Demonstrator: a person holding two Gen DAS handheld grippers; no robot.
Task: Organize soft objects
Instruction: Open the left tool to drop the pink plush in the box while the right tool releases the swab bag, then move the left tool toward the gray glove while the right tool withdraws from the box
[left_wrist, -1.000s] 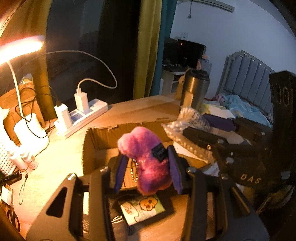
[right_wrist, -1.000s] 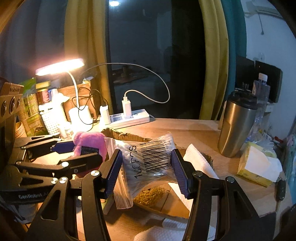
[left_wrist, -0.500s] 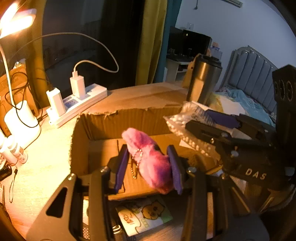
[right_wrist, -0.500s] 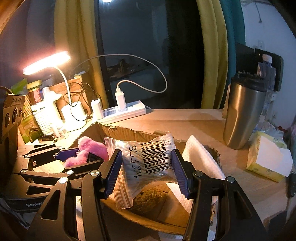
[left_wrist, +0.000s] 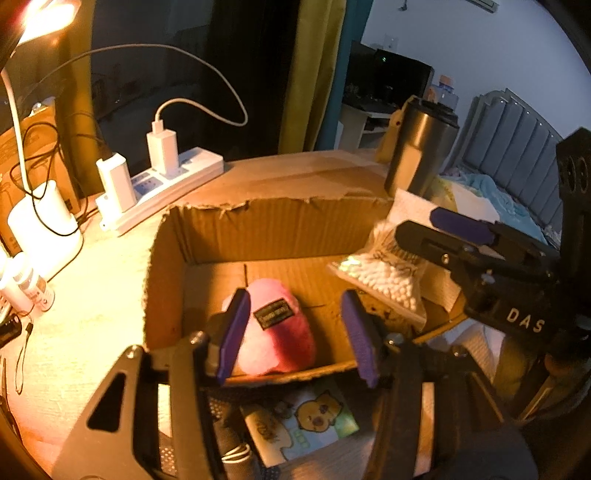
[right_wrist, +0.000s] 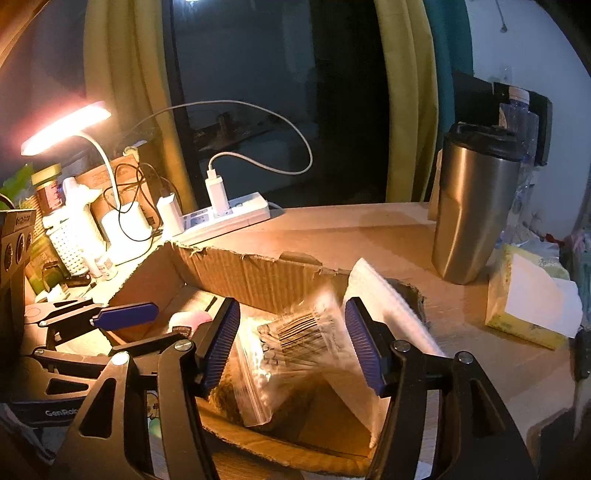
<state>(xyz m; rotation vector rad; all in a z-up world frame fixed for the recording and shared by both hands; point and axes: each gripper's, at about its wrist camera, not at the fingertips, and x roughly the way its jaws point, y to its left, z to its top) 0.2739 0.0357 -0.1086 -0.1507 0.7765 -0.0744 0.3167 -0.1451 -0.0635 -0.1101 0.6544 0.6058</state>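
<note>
The pink plush toy (left_wrist: 275, 328) has dropped out of the left gripper (left_wrist: 297, 334) and now lies on the floor of the cardboard box (left_wrist: 266, 229). A second ago the blue pads were squeezing it above the box. Now the left gripper's fingers are spread wide, with a gap on the toy's right side. The toy's black label faces up.

The right gripper (right_wrist: 291, 345) has let go too. Its fingers are wide apart, and the clear bag of cotton swabs (right_wrist: 295, 347) looks blurry between them, tipped down into the box. In the left wrist view the bag (left_wrist: 384, 280) hangs over the right side of the box.

A folded white towel (right_wrist: 384, 306) leans on the box's right wall. A steel tumbler (right_wrist: 469, 203) stands on the table behind. A white power strip (left_wrist: 162, 188) and a lit desk lamp (right_wrist: 66, 127) are on the left.
</note>
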